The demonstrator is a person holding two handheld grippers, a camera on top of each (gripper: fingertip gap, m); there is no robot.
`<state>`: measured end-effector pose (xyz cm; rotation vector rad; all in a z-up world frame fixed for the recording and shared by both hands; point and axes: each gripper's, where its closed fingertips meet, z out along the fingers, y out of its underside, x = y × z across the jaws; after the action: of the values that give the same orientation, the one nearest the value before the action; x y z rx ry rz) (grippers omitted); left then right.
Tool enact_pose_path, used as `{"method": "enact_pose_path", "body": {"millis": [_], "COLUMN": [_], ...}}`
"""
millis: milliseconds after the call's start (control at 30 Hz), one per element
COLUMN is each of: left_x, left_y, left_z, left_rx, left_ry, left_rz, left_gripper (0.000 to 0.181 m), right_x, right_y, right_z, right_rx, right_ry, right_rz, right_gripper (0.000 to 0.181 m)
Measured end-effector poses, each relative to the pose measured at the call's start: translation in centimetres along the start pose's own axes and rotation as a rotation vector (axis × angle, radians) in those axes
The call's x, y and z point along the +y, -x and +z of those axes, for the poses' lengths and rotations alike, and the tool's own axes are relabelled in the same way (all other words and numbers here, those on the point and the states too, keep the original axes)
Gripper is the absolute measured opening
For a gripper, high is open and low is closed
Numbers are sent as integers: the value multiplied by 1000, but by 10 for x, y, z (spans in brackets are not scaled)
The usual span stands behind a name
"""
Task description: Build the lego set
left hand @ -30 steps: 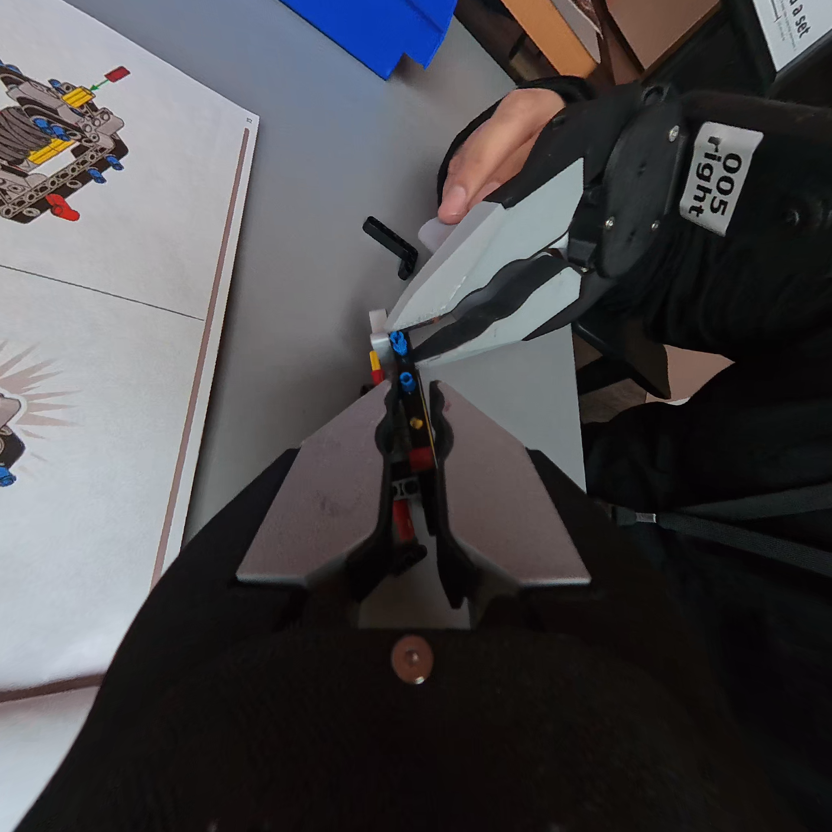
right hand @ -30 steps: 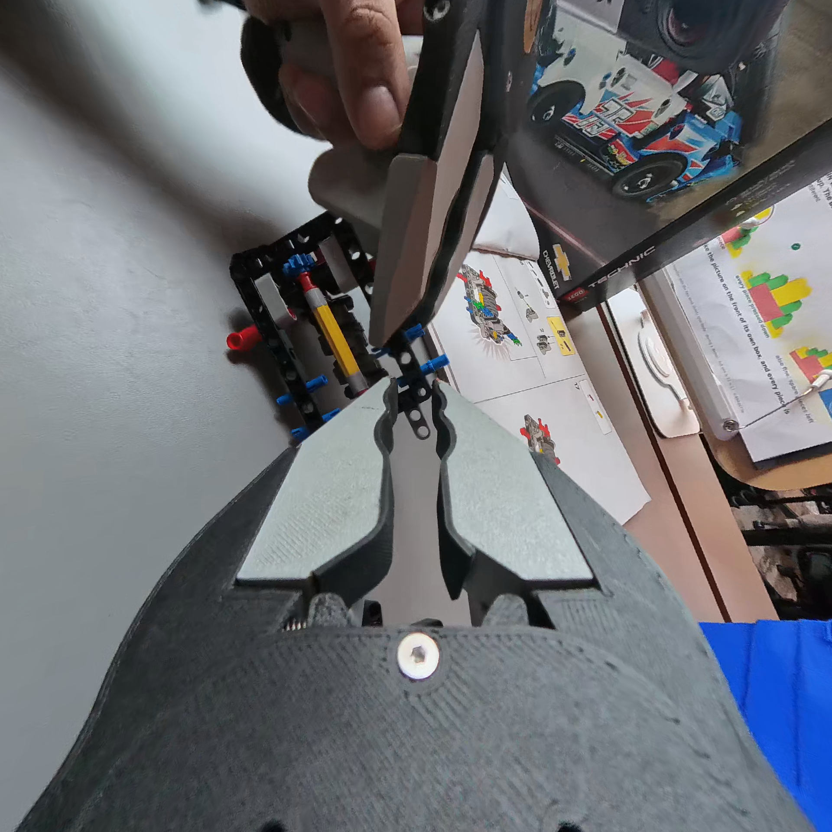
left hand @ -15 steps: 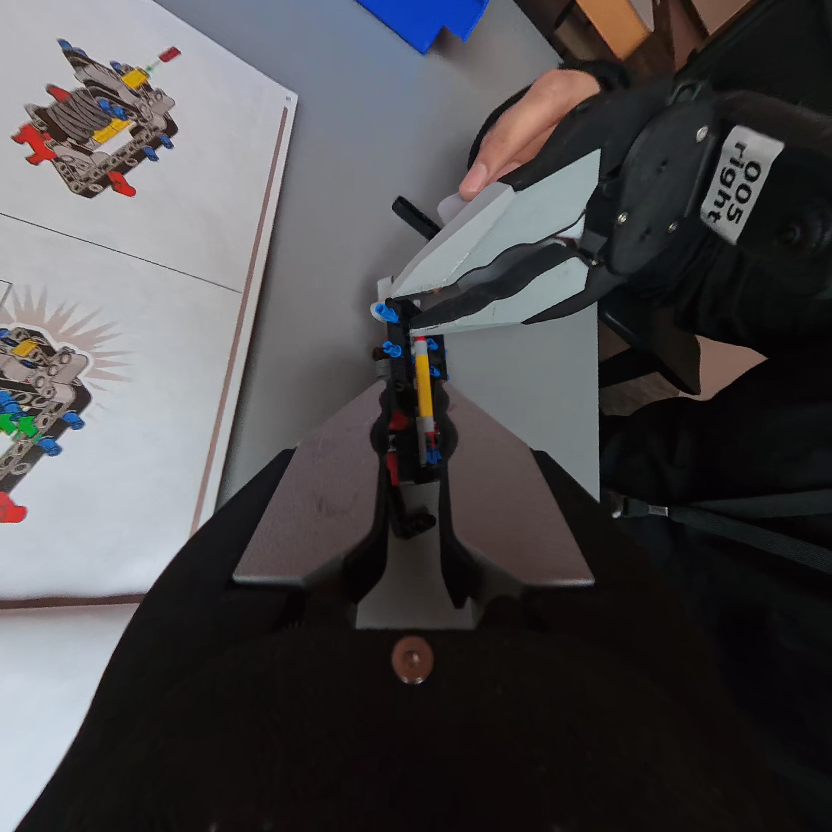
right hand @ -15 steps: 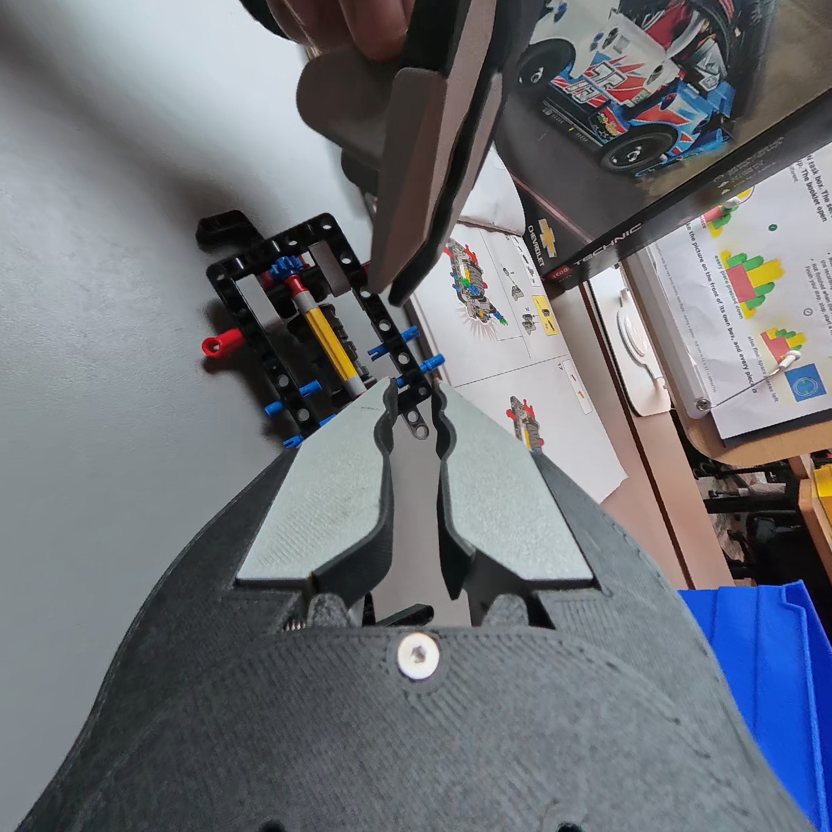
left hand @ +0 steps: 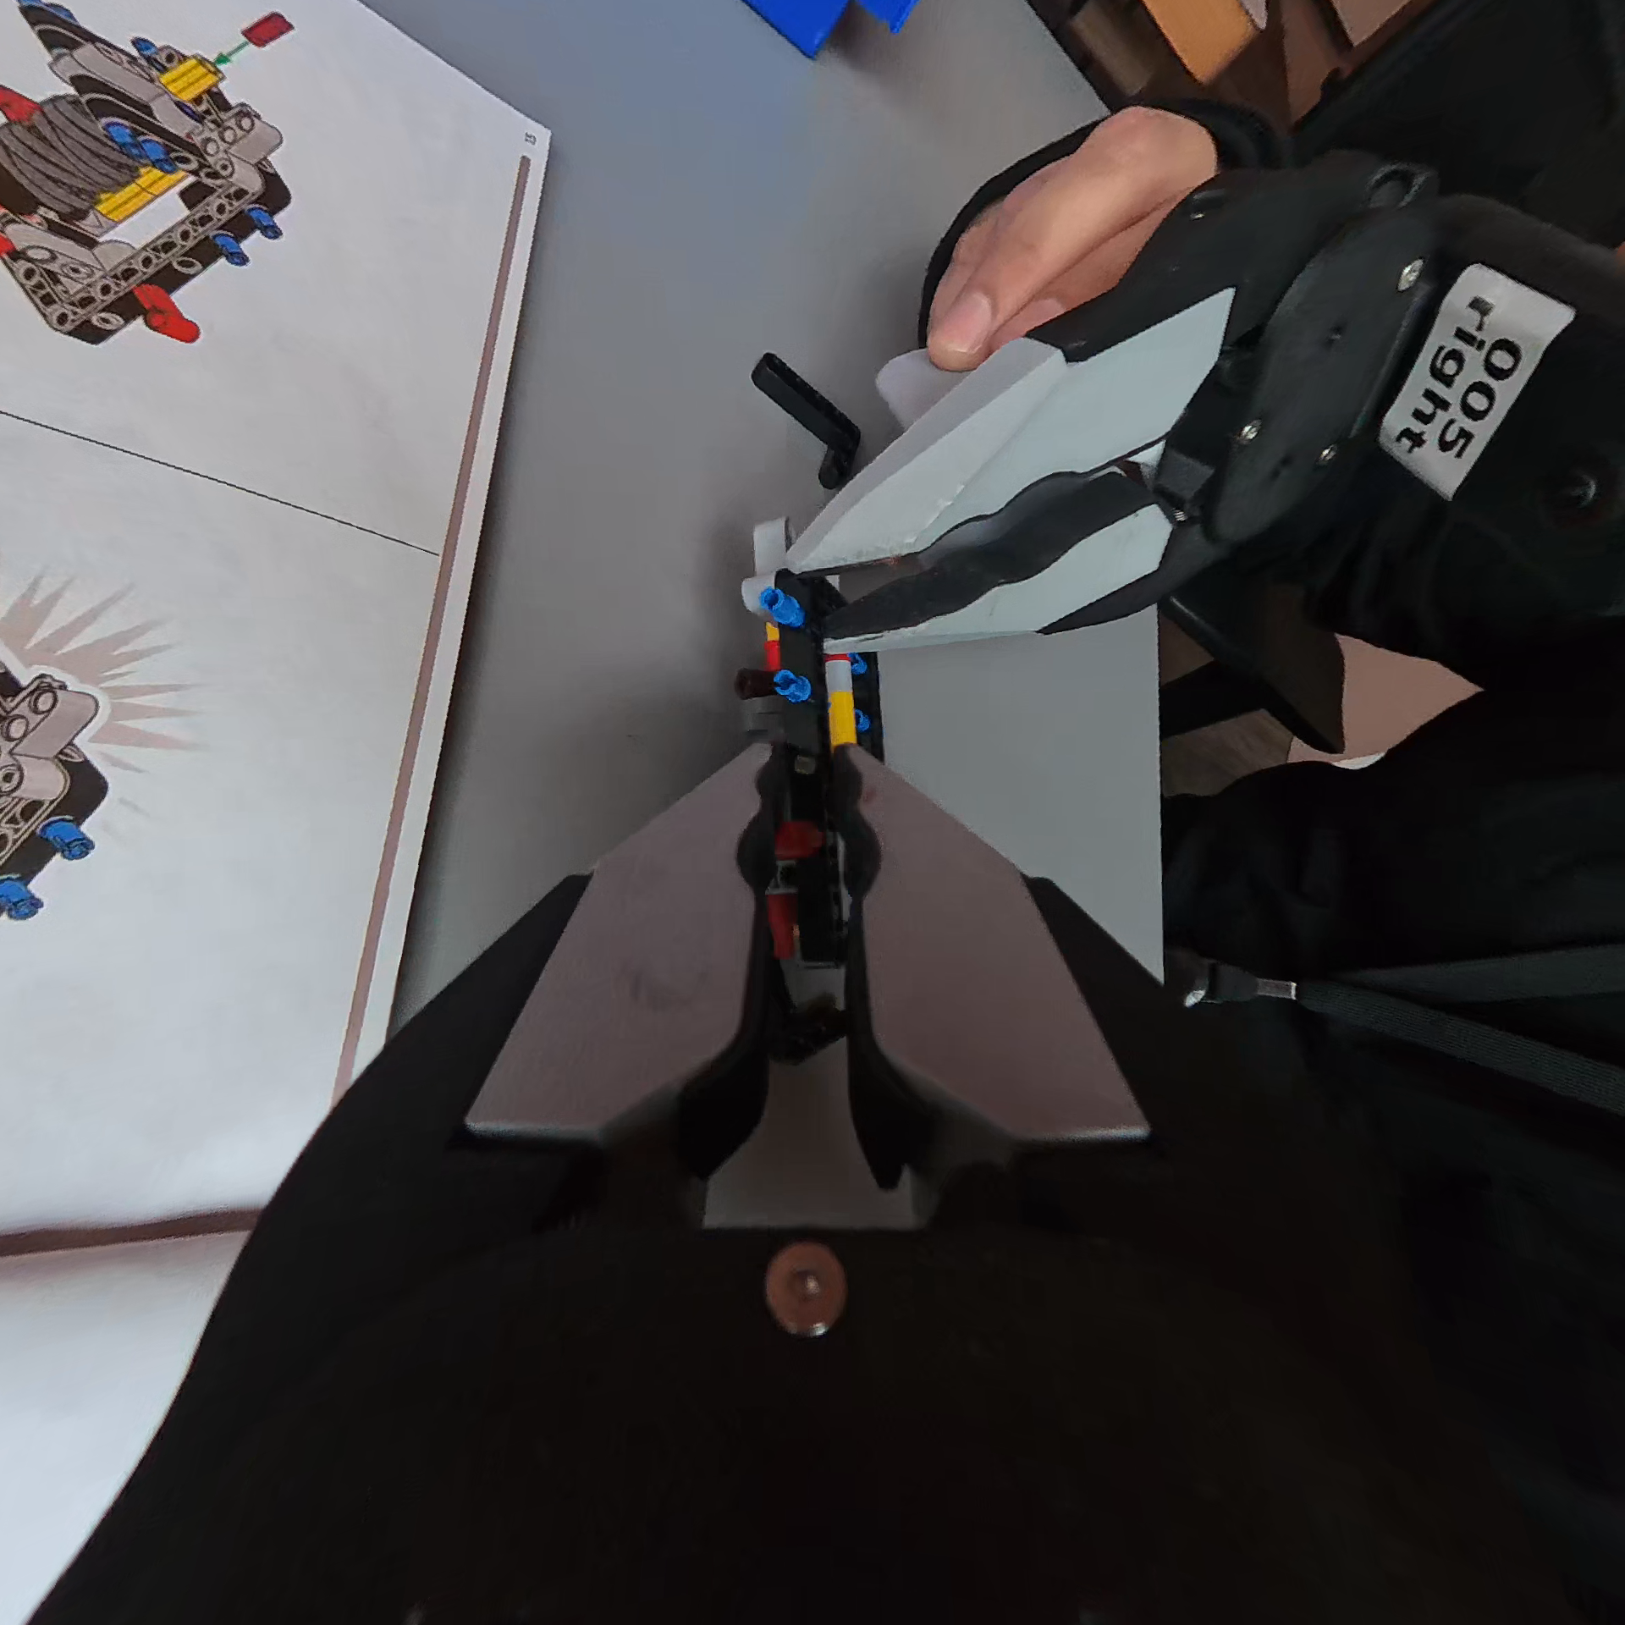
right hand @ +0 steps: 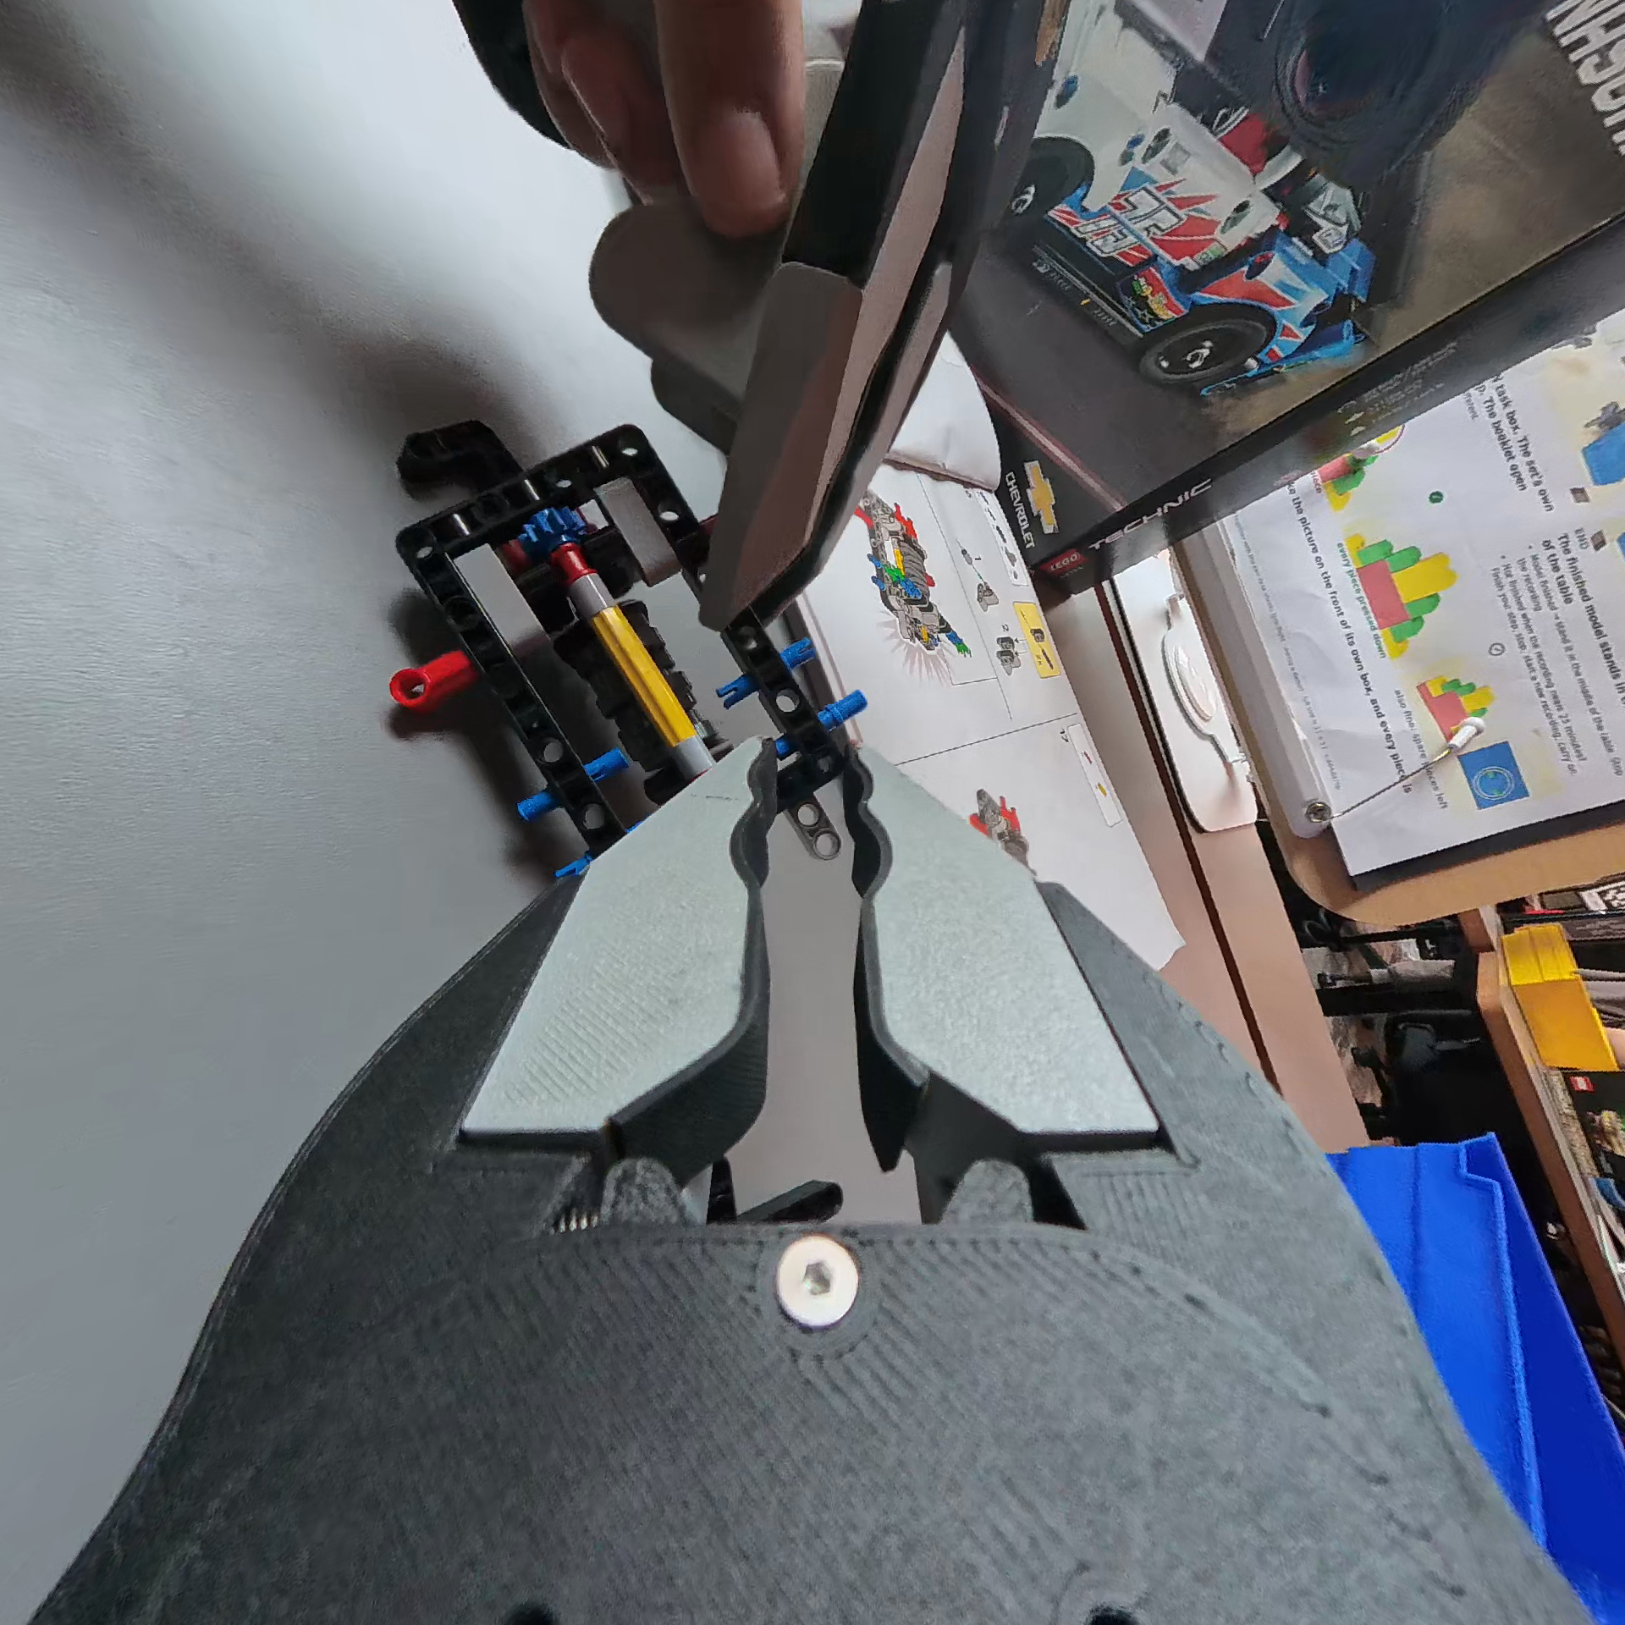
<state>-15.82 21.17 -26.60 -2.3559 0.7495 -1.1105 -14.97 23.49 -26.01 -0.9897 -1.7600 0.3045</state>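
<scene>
A black Lego frame [right hand: 519,488] with a yellow axle [right hand: 629,655], a blue gear, blue pins and a red pin [right hand: 426,681] is held just above the grey table. My right gripper [right hand: 805,778] is shut on the frame's near corner beam. My left gripper [left hand: 805,765] is shut on the frame [left hand: 802,703], which shows edge-on between its fingers. In the right wrist view the left gripper [right hand: 725,620] comes down from above onto the frame's right beam. In the left wrist view the right gripper [left hand: 805,607] grips the frame's far end.
A loose black L-shaped piece [left hand: 809,413] lies on the table behind the frame. The open instruction booklet [left hand: 220,528] lies to the left. The set's box [right hand: 1231,264], a printed sheet [right hand: 1451,659] and a blue bin [right hand: 1495,1319] stand past the booklet. Left and right tips are no more than a few centimetres apart.
Both grippers kept their hold on the frame. The frame has tilted, so its open face shows more fully in the right wrist view. The black L-shaped piece has come into that view.
</scene>
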Motion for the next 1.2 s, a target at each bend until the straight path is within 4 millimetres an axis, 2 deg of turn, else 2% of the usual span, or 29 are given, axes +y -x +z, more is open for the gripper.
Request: {"method": "enact_pose_path", "body": {"millis": [167,267,367,433,767,967,1200], "left_x": [-3,-2,-2,-1,0,1,2], "left_y": [-1,-3,-3,-4,-7,-5,-6], "left_z": [2,3,3,4,6,6,6], "left_rx": [23,48,52,52,72,80,111], "left_ry": [-21,-16,-11,1,12,11,9], "left_rz": [-1,-6,-7,-3,-16,-34,-62], "left_gripper": [7,7,7,7,7,7,7], "right_x": [1,-2,-7,-12,-10,-8,-9], "right_y": [-2,0,6,13,16,19,20], "right_z": [-3,-8,-10,-8,-1,2,2], "right_rx": [4,17,0,-33,-67,-68,-115], "right_ry": [-6,-9,-8,-12,47,50,23], "right_rz": [-15,-126,-205,-233,-371,-393,-328], "right_gripper": [11,13,22,20,13,12,13]}}
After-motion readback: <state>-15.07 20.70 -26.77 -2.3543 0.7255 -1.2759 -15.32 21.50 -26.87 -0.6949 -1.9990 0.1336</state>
